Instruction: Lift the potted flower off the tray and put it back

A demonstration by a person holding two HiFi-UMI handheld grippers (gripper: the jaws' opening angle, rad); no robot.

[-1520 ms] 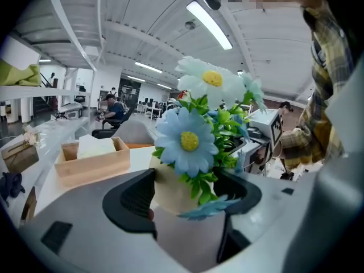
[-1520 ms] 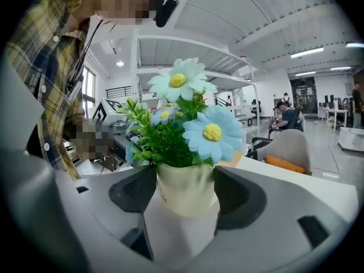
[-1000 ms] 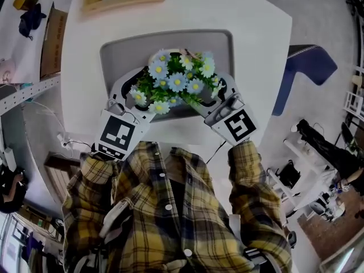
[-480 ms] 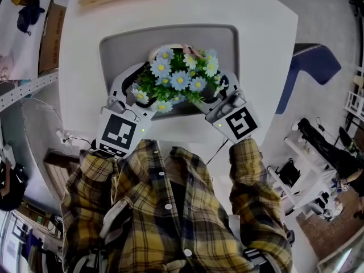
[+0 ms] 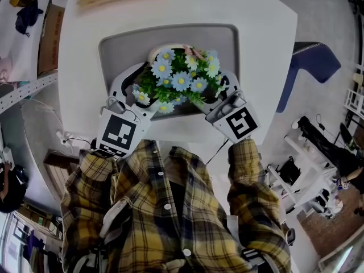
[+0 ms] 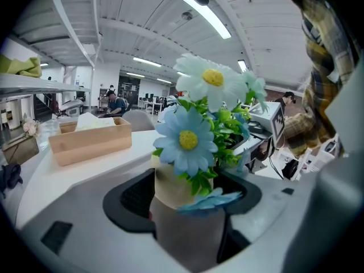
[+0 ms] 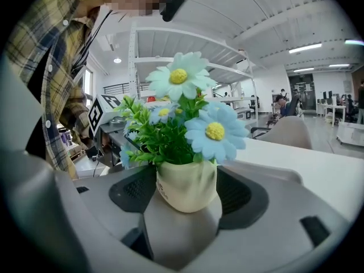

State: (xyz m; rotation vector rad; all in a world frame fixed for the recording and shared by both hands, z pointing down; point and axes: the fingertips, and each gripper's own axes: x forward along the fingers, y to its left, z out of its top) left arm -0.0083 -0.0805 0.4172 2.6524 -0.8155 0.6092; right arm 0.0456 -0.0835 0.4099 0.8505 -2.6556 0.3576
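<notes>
White bench [image 5: 256, 44], rounded corner, fills the upper half of the head view. Grey tray [image 5: 114, 47] lies on it near the person's edge, raised rim all round. Person's plaid shirt [image 5: 170, 209] fills the bottom of the head view. Blue chair [image 5: 310, 67] stands off the bench's right side. Wooden box [image 6: 91, 141] sits at the far bench edge, well apart from the tray, with white tissue in it.

Potted flower [image 5: 179, 78] is inside the tray's outline, toward its near side: cream pot, green leaves, pale blue and white daisies, upright. Cannot tell whether the pot base touches the tray floor.

Left gripper [image 6: 182, 195] comes in from the near left. Its fingers [image 6: 128, 195] are clenched on the cream pot, dark pads against both sides, one blue daisy drooping over the front of the pot. Right gripper [image 7: 187, 192] comes in from the near right. Its fingers [image 7: 244, 198] likewise grasp the pot low down, a pad on each side. Marker cubes on both grippers face up, just beside the shirt.
</notes>
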